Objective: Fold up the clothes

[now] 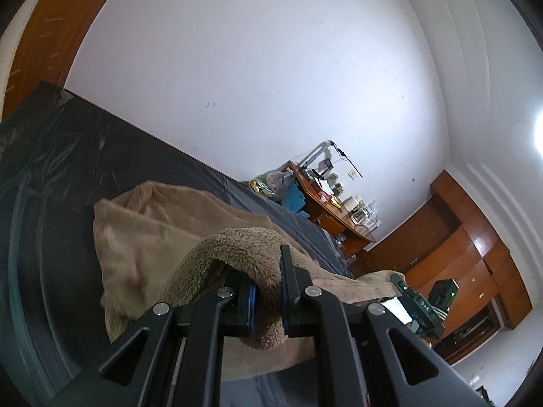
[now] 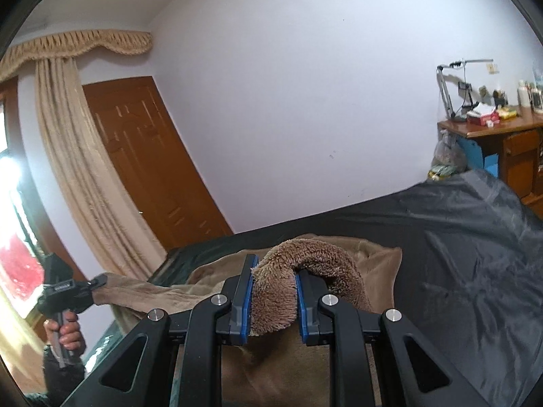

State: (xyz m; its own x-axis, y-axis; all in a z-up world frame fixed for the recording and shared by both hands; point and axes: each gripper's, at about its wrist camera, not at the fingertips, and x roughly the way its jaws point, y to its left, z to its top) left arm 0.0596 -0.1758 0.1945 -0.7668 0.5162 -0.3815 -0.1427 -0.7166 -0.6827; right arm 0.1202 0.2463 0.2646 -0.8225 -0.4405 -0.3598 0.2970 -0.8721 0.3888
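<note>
A tan fleece garment [image 1: 142, 237] lies on a bed covered with a dark grey sheet [image 1: 51, 169], its far part spread flat on the sheet and its near edge lifted off it. The left gripper [image 1: 266, 291] is closed on a fuzzy fold of that edge, the plush fabric bunched between its blue-padded fingers [image 1: 251, 305] and curling over their tops. The right gripper [image 2: 273, 300] clamps another thick fold of the same garment in the same manner, the pile bulging up between the pads and arching over the right-hand finger. In the right wrist view the left gripper appears off to the side, held by a hand [image 2: 66, 334] around its handle, with the cloth stretched taut from its tip back toward the bed. Containers are few and far off: on a wooden desk [image 2: 488, 129] beyond the bed stand small boxes and bottles, too small to tell what they hold, and a clear plastic bag [image 2: 448, 156] beside the desk is stuffed with something indistinct. A wooden door [image 2: 152, 156] and a beige curtain [image 2: 71, 156] stand against the wall.
</note>
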